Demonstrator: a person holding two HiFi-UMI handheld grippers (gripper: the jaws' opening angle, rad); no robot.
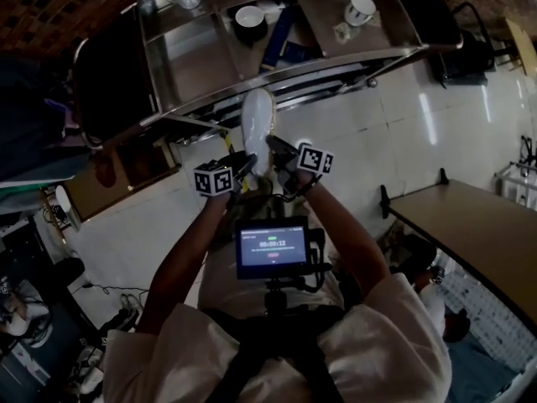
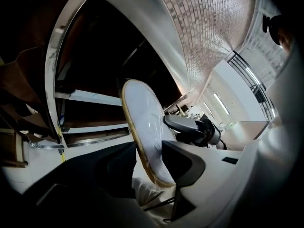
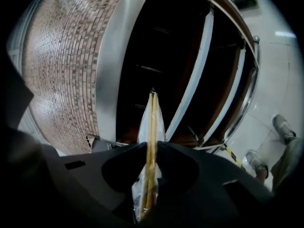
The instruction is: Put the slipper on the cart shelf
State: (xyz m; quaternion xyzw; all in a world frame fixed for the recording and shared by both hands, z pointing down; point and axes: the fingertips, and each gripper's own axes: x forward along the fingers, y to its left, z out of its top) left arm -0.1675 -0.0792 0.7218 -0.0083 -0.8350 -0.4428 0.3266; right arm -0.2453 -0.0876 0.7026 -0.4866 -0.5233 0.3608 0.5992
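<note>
Your left gripper (image 1: 247, 163) and right gripper (image 1: 276, 148) both clamp the slipper (image 1: 257, 122); cart (image 1: 281, 71) top holds 1 bowl (image 1: 249, 18), 1 mug (image 1: 361, 8).

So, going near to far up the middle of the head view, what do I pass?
Small black screen on a mount → left hand-held gripper and right hand-held gripper, side by side, both shut on the white flat slipper → shiny steel cart → round white bowl.

Light: dim; my head view is dark.
Glare: white streaks on the floor (image 1: 424, 107); the slipper (image 2: 142, 127) shines pale.
Edges: left gripper view, right gripper view bend, corners black.
</note>
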